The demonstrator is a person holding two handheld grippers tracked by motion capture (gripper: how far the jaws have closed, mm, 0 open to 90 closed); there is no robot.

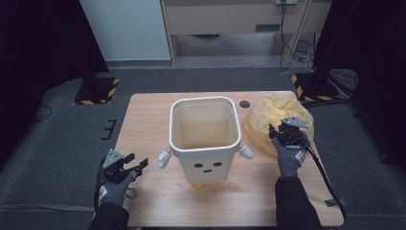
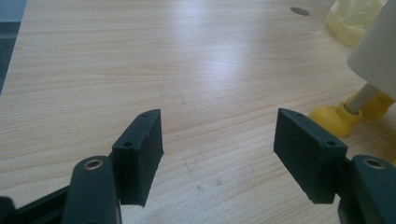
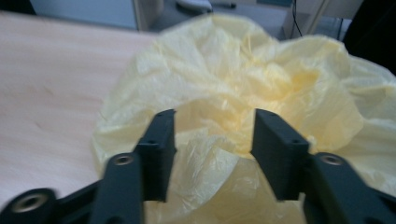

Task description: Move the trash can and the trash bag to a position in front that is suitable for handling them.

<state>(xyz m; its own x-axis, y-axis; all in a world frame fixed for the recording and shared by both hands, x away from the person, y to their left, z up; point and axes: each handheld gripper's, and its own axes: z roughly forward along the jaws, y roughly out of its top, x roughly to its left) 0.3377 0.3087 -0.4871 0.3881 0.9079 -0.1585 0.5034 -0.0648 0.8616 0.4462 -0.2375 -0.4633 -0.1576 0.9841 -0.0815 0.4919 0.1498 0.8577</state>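
My right claw (image 3: 212,140) sits at the yellow bag (image 3: 243,93), jaws apart around a fold (not pinching); bag lies right of the bin (image 1: 205,134). Left claw (image 2: 217,140) open, farther.

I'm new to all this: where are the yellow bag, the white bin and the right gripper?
yellow bag (image 3: 280,70), right gripper view, crumpled top.
white bin (image 1: 206,165), high view, front wall by the face.
right gripper (image 3: 212,133), right gripper view, midway between its tips.

We count one crumpled yellow plastic bag (image 1: 276,120), one cream square plastic bin with a face (image 1: 206,139), one wooden table (image 1: 143,124) and two black handheld grippers, left gripper (image 1: 139,165) and right gripper (image 1: 274,130)
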